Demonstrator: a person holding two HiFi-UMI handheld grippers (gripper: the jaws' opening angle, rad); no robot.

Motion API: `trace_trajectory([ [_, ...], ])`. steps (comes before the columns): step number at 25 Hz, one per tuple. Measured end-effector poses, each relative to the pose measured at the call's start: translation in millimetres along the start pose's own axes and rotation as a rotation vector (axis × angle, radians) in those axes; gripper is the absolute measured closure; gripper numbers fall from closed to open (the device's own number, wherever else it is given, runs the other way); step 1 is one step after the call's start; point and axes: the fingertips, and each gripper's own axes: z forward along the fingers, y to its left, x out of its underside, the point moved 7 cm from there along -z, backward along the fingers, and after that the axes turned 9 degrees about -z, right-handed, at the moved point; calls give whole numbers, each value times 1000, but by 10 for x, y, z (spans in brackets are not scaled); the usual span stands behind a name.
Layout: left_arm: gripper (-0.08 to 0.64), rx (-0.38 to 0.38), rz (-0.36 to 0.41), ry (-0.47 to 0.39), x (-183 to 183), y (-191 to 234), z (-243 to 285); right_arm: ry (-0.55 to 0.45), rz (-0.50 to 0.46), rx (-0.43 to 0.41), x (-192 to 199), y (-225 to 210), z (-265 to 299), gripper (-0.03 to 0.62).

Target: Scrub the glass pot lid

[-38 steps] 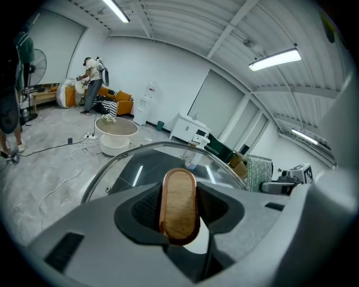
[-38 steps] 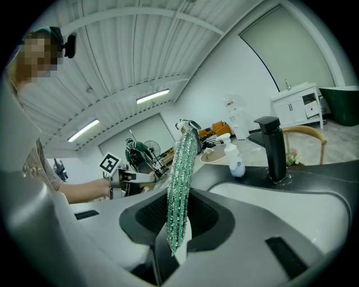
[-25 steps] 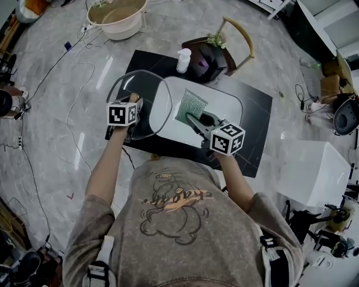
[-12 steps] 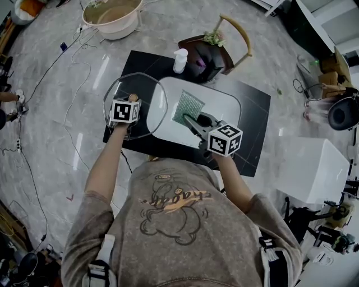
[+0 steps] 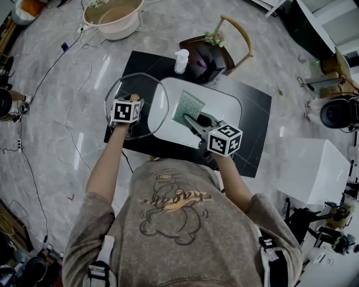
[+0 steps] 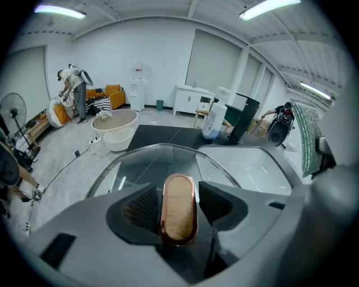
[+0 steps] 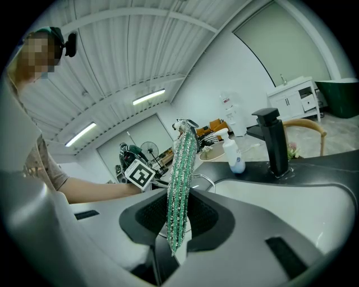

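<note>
Black counter [image 5: 255, 106]; left tool [image 6: 178, 204] just opening, slack round knob [image 6: 179, 218] of half-hidden lid [image 6: 148, 162]; right tool [image 7: 178, 218] clamped on green scourer [image 7: 182, 174].

Grey marbled floor [image 5: 50, 146] spreads around a black table [image 5: 255, 129]. Beyond the left gripper [image 5: 133, 101] stands a beige basin [image 5: 115, 19]. Beyond the right gripper [image 5: 188, 118] is a wooden chair [image 5: 245, 36], and to its right a white boxy unit [image 5: 314, 168]. The walls [image 6: 112, 56] are white, and strip lights [image 6: 59, 10] line the ceiling.

Bright, even light comes from ceiling strip lamps [image 6: 269, 7], which leave pale glare streaks on the glossy floor [image 5: 104, 72]. Shadows are faint. Every view bulges fisheye-wise; both gripper views darken to black at their rounded corners.
</note>
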Motion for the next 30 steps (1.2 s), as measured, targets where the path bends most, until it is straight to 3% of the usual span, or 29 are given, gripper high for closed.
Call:
trace_trajectory([
  [5,330,19,-30,-62,-85,14,-195,-9,-12,-6,-42,31,10,500],
  [12,330,135,-97,-210,-187,-96,-843,-17,-25,-5,-56,98,11,500],
  [24,334,218,-196,-460,163,-284,-1705,-35,-74,39,-81,256,-53,500],
  [26,395,233,-192,-505,220,-324,-1753,-37,-111,64,-78,291,-51,500],
  [28,508,250,-177,-554,278,-381,-1806,-45,-150,83,-72,342,-51,500],
  [30,547,279,-154,-596,331,-458,-1842,-62,-188,97,-67,396,-59,500],
])
